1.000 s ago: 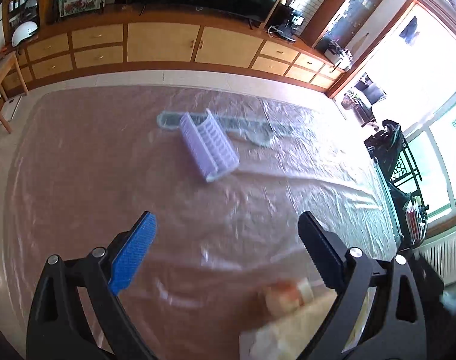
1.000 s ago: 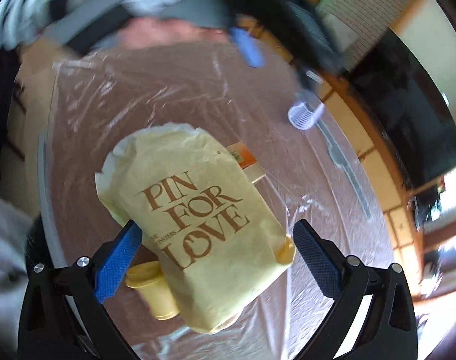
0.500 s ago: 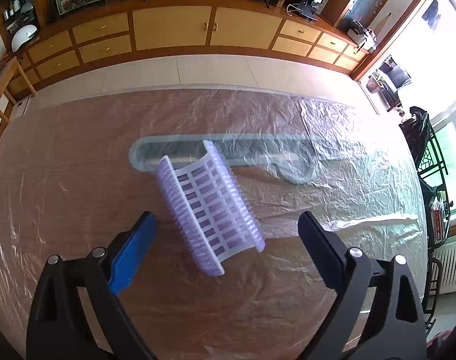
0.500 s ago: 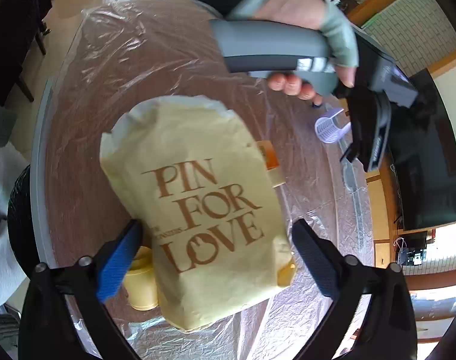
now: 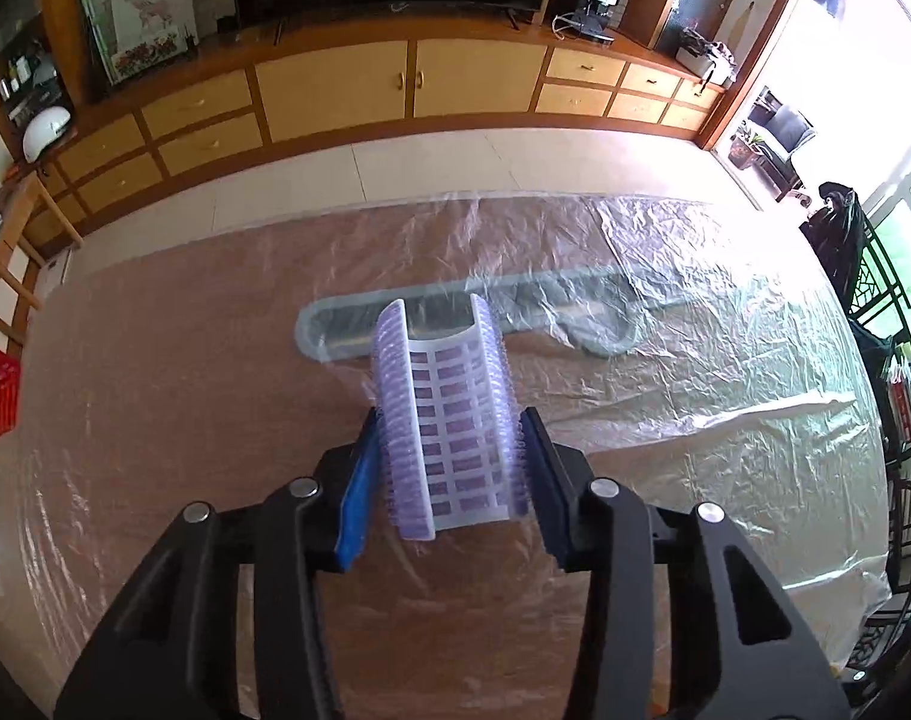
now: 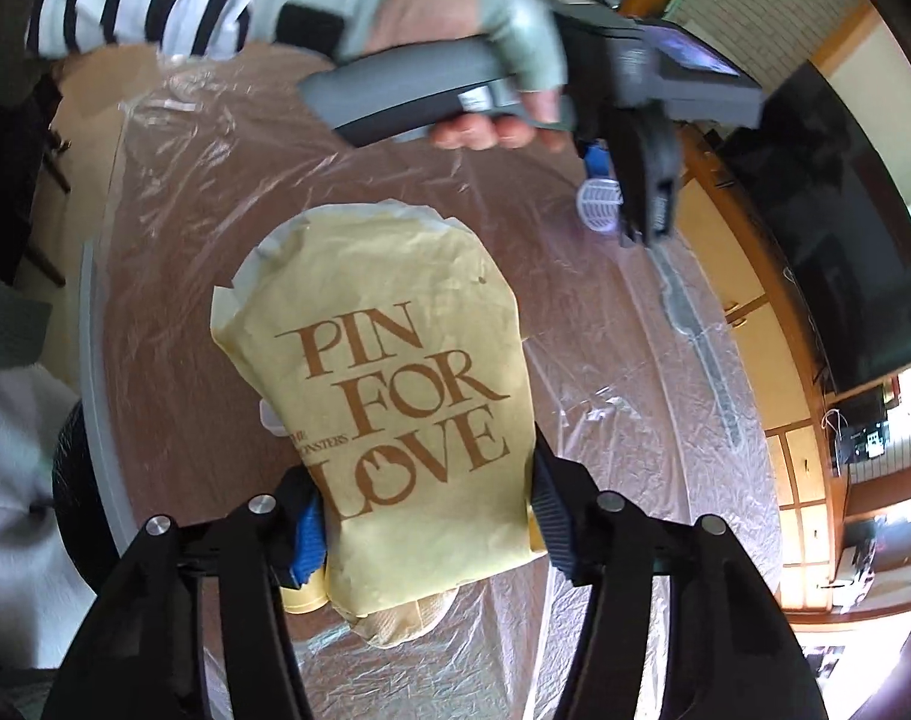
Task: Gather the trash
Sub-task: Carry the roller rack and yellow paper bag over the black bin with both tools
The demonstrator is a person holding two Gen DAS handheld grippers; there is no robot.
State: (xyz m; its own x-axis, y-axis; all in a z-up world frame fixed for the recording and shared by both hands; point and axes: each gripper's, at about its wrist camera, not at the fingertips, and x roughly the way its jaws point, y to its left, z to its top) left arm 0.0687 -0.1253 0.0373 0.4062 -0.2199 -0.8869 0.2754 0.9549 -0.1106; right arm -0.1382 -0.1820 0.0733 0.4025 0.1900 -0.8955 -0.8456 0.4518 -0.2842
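A lilac slotted plastic half-tube (image 5: 449, 420) with bristly edges lies on the plastic-covered table (image 5: 155, 420). My left gripper (image 5: 449, 468) is shut on its near end, one pad against each long edge. It also shows in the right wrist view (image 6: 599, 204) between the left gripper's fingers. A yellow paper bag (image 6: 389, 396) printed "PIN FOR LOVE" lies in front of my right gripper (image 6: 425, 516), whose jaws have closed onto its near sides. A small yellow cup (image 6: 302, 597) lies beside the bag under the left finger.
A long grey inlaid slot (image 5: 551, 306) runs across the table under the plastic sheet. Wooden cabinets (image 5: 335, 90) with a television stand beyond the far edge. A black metal rack (image 5: 881, 324) is at the right. The person's gloved hand (image 6: 503, 54) holds the left gripper above the table.
My left gripper moved forward to the lilac half-tube and closed on it. My right gripper closed from wide open onto the sides of the yellow bag.
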